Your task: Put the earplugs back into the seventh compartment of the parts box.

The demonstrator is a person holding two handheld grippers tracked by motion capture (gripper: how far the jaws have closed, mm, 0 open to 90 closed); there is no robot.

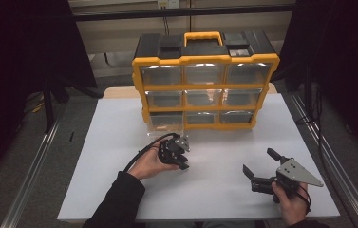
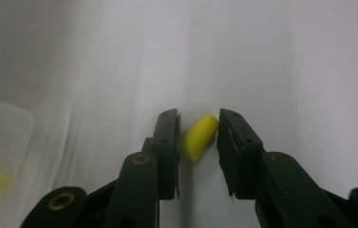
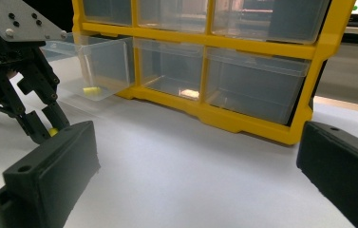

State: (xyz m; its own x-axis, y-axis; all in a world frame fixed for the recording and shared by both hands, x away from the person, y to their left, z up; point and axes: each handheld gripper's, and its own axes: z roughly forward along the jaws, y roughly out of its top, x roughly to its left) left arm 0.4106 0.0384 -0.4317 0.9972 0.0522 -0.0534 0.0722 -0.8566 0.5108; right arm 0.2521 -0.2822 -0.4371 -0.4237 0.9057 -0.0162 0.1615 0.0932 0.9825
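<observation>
Pinching a small yellow foam plug (image 2: 199, 137) between its two black fingers (image 2: 168, 142), left gripper (image 1: 182, 158) tipped down onto the white worktop (image 1: 214, 190), just in front of the yellow organiser (image 1: 205, 80) and a little toward its lower-left corner. Plug lying slantwise in the gap, one end against one finger, the other end against the opposite finger, resting on or just above the worktop; cannot tell which. Held from behind by the left hand (image 1: 150, 164), cable looping back toward the sleeve.

Standing at the far edge of the worktop, organiser with three rows of three clear drawers and a yellow handle on top. Pulled out from the organiser's bottom row, lower-left drawer (image 3: 96, 71), with another yellow plug (image 3: 91, 90) lying on its floor. Other drawers pushed in flush.

Resting well out from the organiser's lower-right corner, near the worktop's front edge, right gripper (image 1: 259, 166), fingers (image 3: 55, 171) spread wide with nothing between them, pointing back toward the organiser. Gripped from below by the right hand (image 1: 293, 199), grey three-cornered plate facing up.
</observation>
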